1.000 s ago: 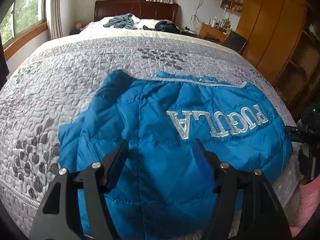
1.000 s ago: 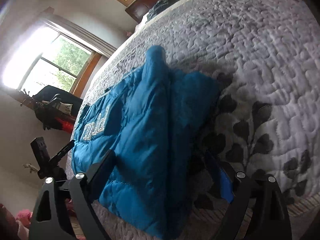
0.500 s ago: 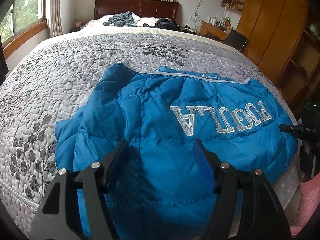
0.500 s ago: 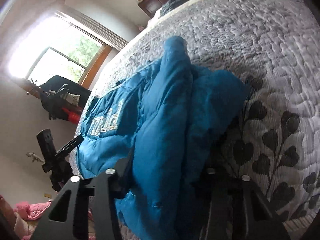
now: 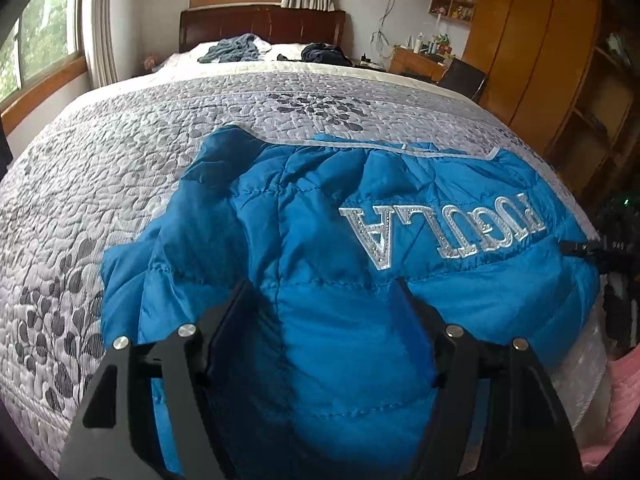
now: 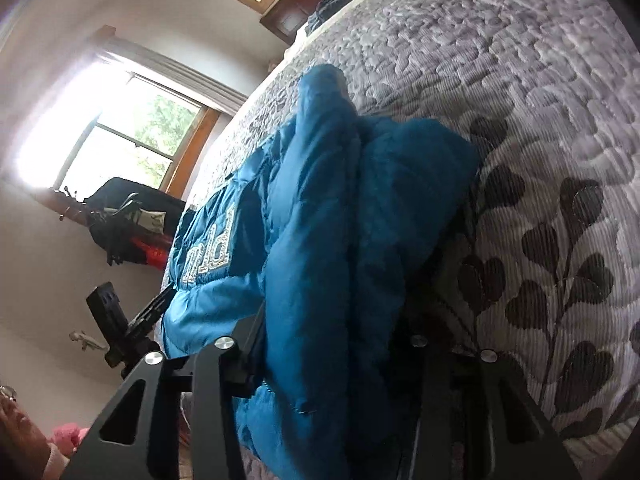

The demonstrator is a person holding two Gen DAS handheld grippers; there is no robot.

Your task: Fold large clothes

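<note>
A blue quilted jacket (image 5: 360, 200) with silver lettering lies spread on the grey patterned quilt (image 5: 120, 160) of a bed. My left gripper (image 5: 322, 292) hovers low over the jacket's near part, open, with padded cloth bulging up between its wide-set fingers. In the right wrist view the jacket (image 6: 340, 220) is bunched into a thick ridge at its edge. My right gripper (image 6: 332, 320) is shut on that ridge, and the cloth hides its fingertips. The quilt (image 6: 540, 100) stretches away to the right of it.
Two heaps of dark clothes (image 5: 236, 48) (image 5: 322, 54) lie by the wooden headboard. A wooden wardrobe (image 5: 532, 40) and a desk (image 5: 416, 60) stand at the right. A black tripod (image 5: 616, 248) (image 6: 116, 320) stands at the bed's edge. Pink cloth (image 5: 624, 380) lies beside it.
My right gripper has moved in onto the jacket's edge and shut on it, bunching the cloth up. The left gripper has stayed open, and its view has tilted slightly.
</note>
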